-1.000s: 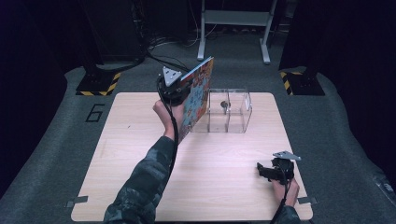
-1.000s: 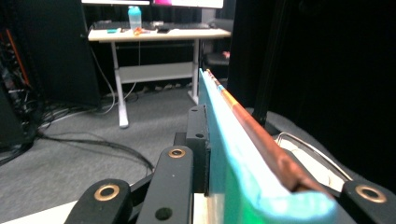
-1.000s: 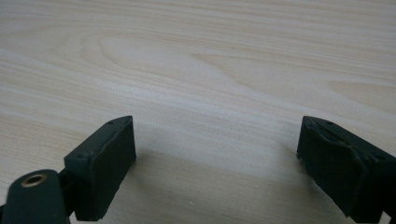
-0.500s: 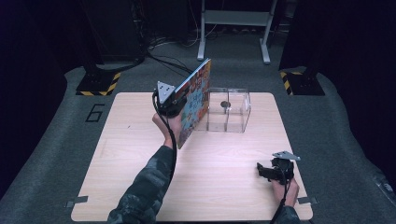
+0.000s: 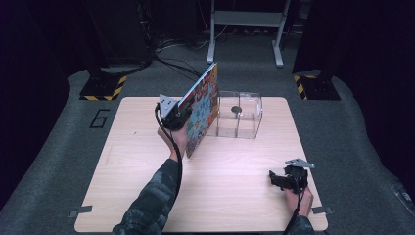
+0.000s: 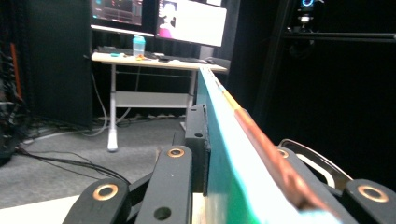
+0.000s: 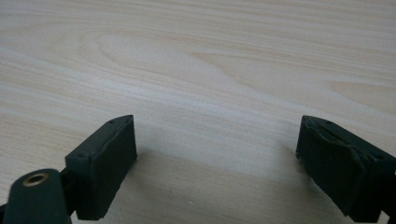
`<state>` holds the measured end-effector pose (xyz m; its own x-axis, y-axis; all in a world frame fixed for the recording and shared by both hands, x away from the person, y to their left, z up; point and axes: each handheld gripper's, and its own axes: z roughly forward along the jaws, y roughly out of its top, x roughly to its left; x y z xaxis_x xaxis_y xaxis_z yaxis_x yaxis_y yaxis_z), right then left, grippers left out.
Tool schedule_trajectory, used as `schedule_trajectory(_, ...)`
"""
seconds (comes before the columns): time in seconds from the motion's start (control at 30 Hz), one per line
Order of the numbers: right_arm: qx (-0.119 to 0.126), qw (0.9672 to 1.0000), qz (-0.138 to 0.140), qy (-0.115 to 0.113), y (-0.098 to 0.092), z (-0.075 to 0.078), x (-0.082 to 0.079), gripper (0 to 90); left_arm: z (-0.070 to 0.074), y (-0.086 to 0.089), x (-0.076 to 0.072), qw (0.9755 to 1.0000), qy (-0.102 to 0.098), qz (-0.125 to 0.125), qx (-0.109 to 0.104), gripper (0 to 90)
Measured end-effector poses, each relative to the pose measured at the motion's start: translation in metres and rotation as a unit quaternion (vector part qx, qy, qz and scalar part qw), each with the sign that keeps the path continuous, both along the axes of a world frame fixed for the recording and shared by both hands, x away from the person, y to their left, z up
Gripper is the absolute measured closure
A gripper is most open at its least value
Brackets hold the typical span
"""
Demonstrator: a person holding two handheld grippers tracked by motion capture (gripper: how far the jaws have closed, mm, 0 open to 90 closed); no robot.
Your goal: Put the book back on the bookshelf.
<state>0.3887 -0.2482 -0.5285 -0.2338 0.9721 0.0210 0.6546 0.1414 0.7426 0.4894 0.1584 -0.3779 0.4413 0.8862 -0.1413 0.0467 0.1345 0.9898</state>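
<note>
My left gripper [image 5: 177,116] is shut on a thin book with a colourful cover [image 5: 203,110], which it holds tilted on edge over the wooden table [image 5: 137,191], just left of a clear plastic box [image 5: 241,117]. The book's lower corner hangs near the tabletop; I cannot tell whether it touches. In the left gripper view the book's teal face and orange edge [image 6: 229,154] run up between the black fingers [image 6: 195,130]. My right gripper [image 5: 278,179] rests at the table's front right, open, its pads [image 7: 105,158] wide apart over bare wood [image 7: 196,60].
A small dark round thing [image 5: 236,109] sits inside the clear box. Behind the table stand a white-legged frame [image 5: 244,19] and two yellow-and-black striped bases [image 5: 103,88]. A desk with monitors [image 6: 154,60] is farther back.
My left hand has come down and a little toward the person with the book, bringing its lower corner closer to the table. The right gripper has stayed still.
</note>
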Motion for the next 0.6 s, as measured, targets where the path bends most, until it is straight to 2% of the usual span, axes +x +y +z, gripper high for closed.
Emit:
schedule_trajectory(0.03,0.000,1.0000,0.000,0.000,0.000,0.000,0.000,11.6,-0.003,0.002,-0.003,0.9999,0.004,-0.003,0.009,79.7)
schedule_trajectory(0.1,-0.001,1.0000,0.000,0.000,0.000,0.000,0.000,11.7,-0.005,0.004,-0.004,1.0000,0.005,-0.005,0.001,79.2)
schedule_trajectory(0.2,0.000,1.0000,-0.001,0.000,0.000,0.000,0.000,11.7,-0.004,0.006,-0.005,0.9999,0.012,-0.010,0.002,78.6)
schedule_trajectory(0.23,0.000,1.0000,-0.001,0.000,0.000,0.000,0.000,11.7,-0.003,0.006,-0.005,0.9998,0.017,-0.014,-0.002,77.8)
schedule_trajectory(0.37,-0.002,1.0000,0.000,-0.001,0.000,0.000,0.000,11.8,0.005,0.009,-0.009,0.9992,0.033,-0.022,0.009,73.4)
schedule_trajectory(0.4,-0.002,1.0000,0.000,-0.001,0.000,0.000,0.000,11.7,0.007,0.010,-0.009,0.9988,0.037,-0.027,0.016,72.1)
schedule_trajectory(0.43,-0.002,1.0000,0.000,-0.001,0.000,0.000,0.000,11.7,0.009,0.011,-0.011,0.9985,0.042,-0.032,0.012,69.7)
schedule_trajectory(0.53,-0.002,1.0000,0.000,-0.001,0.000,0.000,0.000,11.7,0.013,0.014,-0.016,0.9974,0.051,-0.049,0.016,64.6)
schedule_trajectory(0.6,-0.002,1.0000,0.000,-0.001,0.000,0.000,0.000,11.7,0.017,0.015,-0.019,0.9964,0.057,-0.057,0.027,60.0)
